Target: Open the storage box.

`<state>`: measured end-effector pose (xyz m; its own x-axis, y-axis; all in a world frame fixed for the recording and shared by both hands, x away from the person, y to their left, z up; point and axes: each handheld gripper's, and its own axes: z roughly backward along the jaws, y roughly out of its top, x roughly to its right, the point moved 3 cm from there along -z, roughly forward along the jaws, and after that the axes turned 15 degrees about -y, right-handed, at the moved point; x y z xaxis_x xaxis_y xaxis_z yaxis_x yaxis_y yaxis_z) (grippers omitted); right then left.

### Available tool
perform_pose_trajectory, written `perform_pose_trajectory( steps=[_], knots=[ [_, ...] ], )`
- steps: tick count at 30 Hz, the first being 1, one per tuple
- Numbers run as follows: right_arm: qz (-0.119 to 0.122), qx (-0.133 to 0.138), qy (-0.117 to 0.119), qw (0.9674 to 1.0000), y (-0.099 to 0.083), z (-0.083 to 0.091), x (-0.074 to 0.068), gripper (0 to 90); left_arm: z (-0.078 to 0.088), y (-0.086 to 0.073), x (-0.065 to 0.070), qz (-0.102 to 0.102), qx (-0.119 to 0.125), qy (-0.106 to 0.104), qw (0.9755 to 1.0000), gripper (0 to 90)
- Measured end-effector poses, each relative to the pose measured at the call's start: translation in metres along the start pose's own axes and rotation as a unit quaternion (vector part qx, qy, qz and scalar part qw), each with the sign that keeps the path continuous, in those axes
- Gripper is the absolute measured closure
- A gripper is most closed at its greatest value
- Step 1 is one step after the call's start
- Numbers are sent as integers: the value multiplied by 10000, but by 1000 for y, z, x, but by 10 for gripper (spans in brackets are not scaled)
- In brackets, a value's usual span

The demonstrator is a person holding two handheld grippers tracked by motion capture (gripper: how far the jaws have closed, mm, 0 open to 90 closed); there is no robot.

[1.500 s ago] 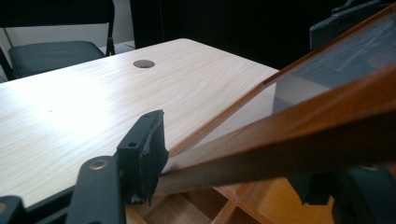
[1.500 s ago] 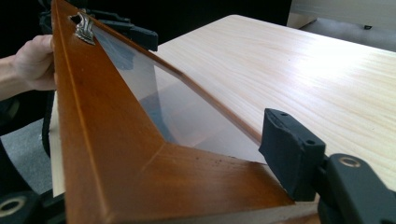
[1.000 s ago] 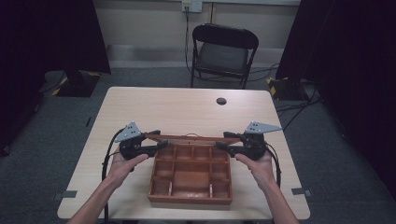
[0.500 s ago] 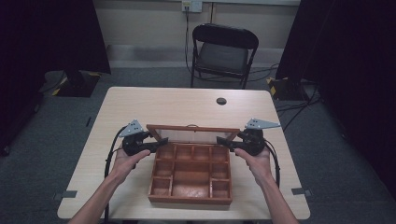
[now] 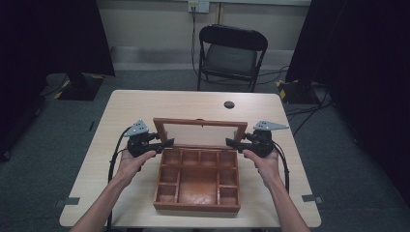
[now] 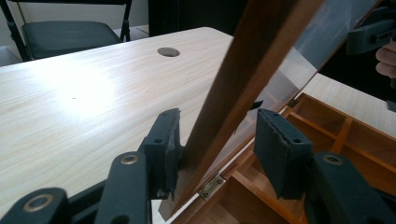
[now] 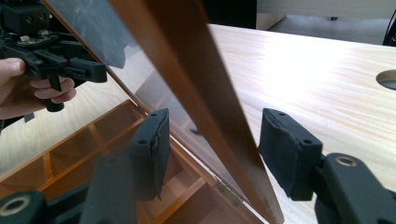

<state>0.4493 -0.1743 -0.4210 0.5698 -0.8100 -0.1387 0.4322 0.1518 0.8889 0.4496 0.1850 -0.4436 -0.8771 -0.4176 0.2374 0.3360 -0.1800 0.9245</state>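
A wooden box (image 5: pixel 197 205) with several compartments sits open on the table, its glass-paned lid (image 5: pixel 200 123) standing nearly upright at the far side. My left gripper (image 5: pixel 164 143) is at the lid's left edge and my right gripper (image 5: pixel 231 142) at its right edge. In the left gripper view the lid's wooden frame (image 6: pixel 252 65) passes between the open jaws of the left gripper (image 6: pixel 217 149), resting near one pad, above a brass hinge (image 6: pixel 211 186). In the right gripper view the frame (image 7: pixel 187 60) runs between the spread jaws of the right gripper (image 7: pixel 210 140), with gaps on both sides.
The light wooden table (image 5: pixel 145 106) has a round cable hole (image 5: pixel 228 104) behind the box. A black folding chair (image 5: pixel 231 53) stands beyond the far edge. Dark curtains hang at both sides, and cables trail from each gripper.
The lid has swung up from nearly flat to almost upright. Both grippers rose and moved back with its side edges.
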Motion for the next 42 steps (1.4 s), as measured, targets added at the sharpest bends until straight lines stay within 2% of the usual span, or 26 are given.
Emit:
perform_pose_trajectory(
  steps=[8, 19, 24, 32, 42],
  knots=[
    [-53, -82, -65, 9999, -5, -10, 5, 454, -2, -2, -6, 8, -7, 36, 10000, 530],
    [-93, -115, -163, 9998, -10, -19, 9, 504, -5, -4, -11, 131, 20, 111, 9999, 556],
    [-80, -138, -205, 9997, -8, -22, 11, 522, -7, 0, -15, 107, -208, 153, 9996, 567],
    [-91, -147, -275, 9995, -6, -27, 14, 531, -9, -1, -20, 190, -132, 219, 9995, 581],
    [-134, -72, -297, 9994, -6, -33, 15, 540, -6, -3, -23, 251, -154, 246, 9993, 591]
  ],
)
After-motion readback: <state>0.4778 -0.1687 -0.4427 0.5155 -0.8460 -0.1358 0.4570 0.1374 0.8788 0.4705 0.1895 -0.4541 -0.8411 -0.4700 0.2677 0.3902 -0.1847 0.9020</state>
